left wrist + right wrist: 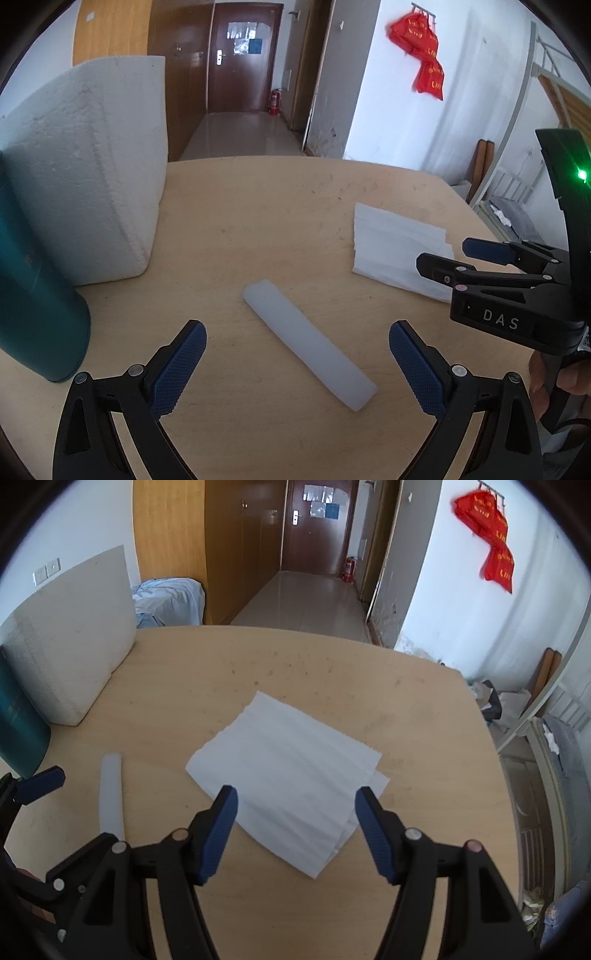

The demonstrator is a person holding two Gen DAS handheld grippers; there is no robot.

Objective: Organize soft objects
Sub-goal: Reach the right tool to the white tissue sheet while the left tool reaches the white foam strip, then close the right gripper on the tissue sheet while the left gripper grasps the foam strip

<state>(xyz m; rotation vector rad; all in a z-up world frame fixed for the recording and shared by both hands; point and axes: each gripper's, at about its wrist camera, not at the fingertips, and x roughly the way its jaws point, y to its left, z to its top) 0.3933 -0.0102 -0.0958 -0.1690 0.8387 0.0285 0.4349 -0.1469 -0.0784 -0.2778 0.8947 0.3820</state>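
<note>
A translucent white foam strip (308,345) is seen lying flat on the bench (280,206), about midway between the bench's left and right edges and towards its near edge. Its long axis is set on a diagonal: in the left wrist view one end points towards the far left corner of the bench, where a foam block stands, and the other towards the near right. A stack of folded white foam sheets (291,794) is laid flat nearer the right edge, well apart from the strip, with one corner turned towards the far edge and lower layers showing past the top sheet on the right side.

The left tool (297,363) is held above the strip with its jaws wide, one blue pad on each side of it, and nothing is gripped. The right tool (297,829) is held over the near corner of the sheets, its jaws likewise spread apart and empty; whether the pads touch the sheets cannot be told.

A large white foam block (85,177) is stood on edge along the left side of the bench, and a dark teal cylindrical container (40,314) is placed just in front of it at the near left; its contents cannot be seen. Neither lies between the tools and the strip or the sheets.
</note>
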